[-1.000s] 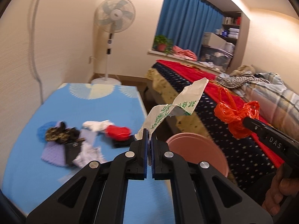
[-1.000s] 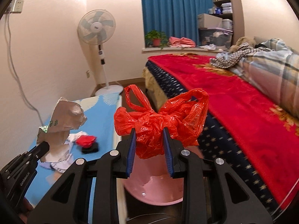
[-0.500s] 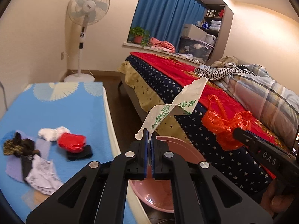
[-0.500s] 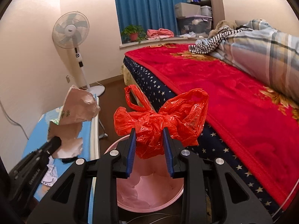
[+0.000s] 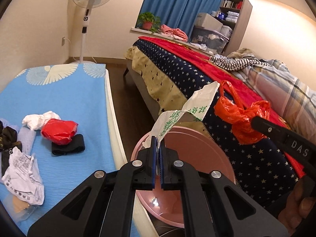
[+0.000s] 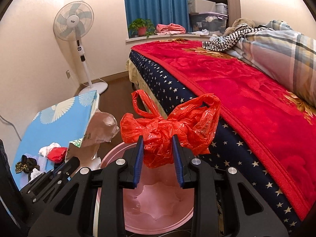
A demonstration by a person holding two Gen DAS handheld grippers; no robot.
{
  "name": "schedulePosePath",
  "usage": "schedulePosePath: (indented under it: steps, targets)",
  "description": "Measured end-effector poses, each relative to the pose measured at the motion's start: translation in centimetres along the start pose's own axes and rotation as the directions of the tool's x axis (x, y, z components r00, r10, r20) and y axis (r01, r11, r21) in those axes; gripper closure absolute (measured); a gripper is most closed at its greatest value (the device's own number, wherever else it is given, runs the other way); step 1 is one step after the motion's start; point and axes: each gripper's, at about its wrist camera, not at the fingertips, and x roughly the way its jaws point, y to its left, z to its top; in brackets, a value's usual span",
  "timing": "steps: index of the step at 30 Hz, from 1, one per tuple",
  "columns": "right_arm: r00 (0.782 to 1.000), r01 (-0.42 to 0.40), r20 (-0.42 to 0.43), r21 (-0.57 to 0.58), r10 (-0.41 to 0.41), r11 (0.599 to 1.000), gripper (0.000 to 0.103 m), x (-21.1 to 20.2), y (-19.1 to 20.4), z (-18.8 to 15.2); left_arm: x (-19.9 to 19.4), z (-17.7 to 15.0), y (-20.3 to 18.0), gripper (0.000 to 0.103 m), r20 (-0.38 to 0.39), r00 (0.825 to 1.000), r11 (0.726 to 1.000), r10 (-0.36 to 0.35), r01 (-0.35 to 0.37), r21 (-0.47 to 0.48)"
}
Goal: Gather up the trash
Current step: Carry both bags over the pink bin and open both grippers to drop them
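My left gripper (image 5: 157, 141) is shut on a torn white wrapper with green print (image 5: 189, 110), held above the near rim of a pink bin (image 5: 199, 154). My right gripper (image 6: 158, 140) is shut on a crumpled red plastic bag (image 6: 169, 126), hanging over the same pink bin (image 6: 158, 203). The wrapper (image 6: 98, 130) and the left gripper (image 6: 65, 165) show at the left of the right wrist view. In the left wrist view the red bag (image 5: 241, 118) and the right gripper (image 5: 256, 121) appear at the right.
A low mattress with a blue cover (image 5: 65, 98) lies left of the bin, holding a red wad (image 5: 58, 128), white crumpled papers (image 5: 23, 175) and dark cloth bits (image 5: 68, 147). A bed with a red blanket (image 6: 246, 90) stands right. A standing fan (image 5: 88, 4) is by the far wall.
Both grippers have travelled from over the blue mattress toward the pink bin and sunk lower, each keeping its grip. The bin now sits directly beneath them.
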Motion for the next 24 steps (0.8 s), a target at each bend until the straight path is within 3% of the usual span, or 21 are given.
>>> schedulePosePath:
  steps: [4, 7, 11, 24]
  targets:
    - [1.0, 0.007, -0.002, 0.002, -0.007, 1.0, 0.074, 0.1, 0.0, 0.0, 0.6, -0.1, 0.0, 0.1, -0.019, 1.0, 1.0, -0.012, 0.012, 0.0]
    - [1.0, 0.016, -0.012, -0.019, -0.017, 1.0, 0.067, 0.1, 0.6, -0.3, 1.1, -0.1, 0.1, 0.099, -0.042, 0.999, 1.0, -0.021, 0.021, -0.006]
    - [0.999, 0.037, -0.004, -0.02, -0.037, 0.999, 0.054, -0.1, 0.5, -0.3, 1.3, -0.3, 0.6, 0.087, -0.057, 0.998, 1.0, -0.016, 0.015, -0.016]
    - [0.999, 0.017, 0.036, -0.026, -0.016, 1.0, 0.053, -1.4, 1.1, -0.7, -1.8, 0.2, 1.5, 0.086, -0.006, 1.0, 1.0, 0.01, -0.01, -0.003]
